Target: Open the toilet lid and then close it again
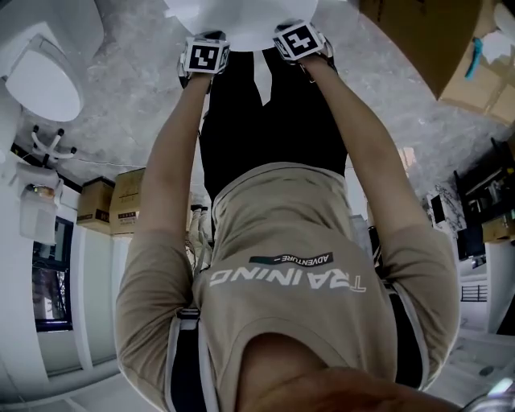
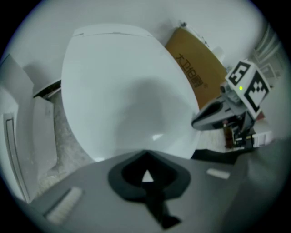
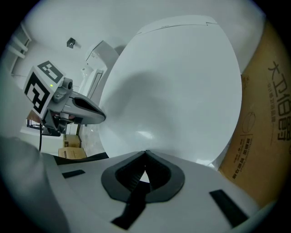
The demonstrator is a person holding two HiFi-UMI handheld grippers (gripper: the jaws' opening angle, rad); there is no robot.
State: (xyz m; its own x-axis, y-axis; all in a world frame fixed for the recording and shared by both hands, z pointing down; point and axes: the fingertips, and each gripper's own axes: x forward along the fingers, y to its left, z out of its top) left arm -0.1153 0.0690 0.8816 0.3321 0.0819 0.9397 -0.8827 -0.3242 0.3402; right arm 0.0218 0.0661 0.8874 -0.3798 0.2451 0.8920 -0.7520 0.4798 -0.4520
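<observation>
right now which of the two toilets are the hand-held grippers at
The toilet at the head view's top middle: both the left hand-held gripper and the right hand-held gripper reach its lid. The other toilet, upper left, stands apart.

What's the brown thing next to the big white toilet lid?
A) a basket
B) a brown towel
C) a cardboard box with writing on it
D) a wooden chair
C: both gripper views show a brown cardboard box with printed characters right beside the white toilet lid.
</observation>
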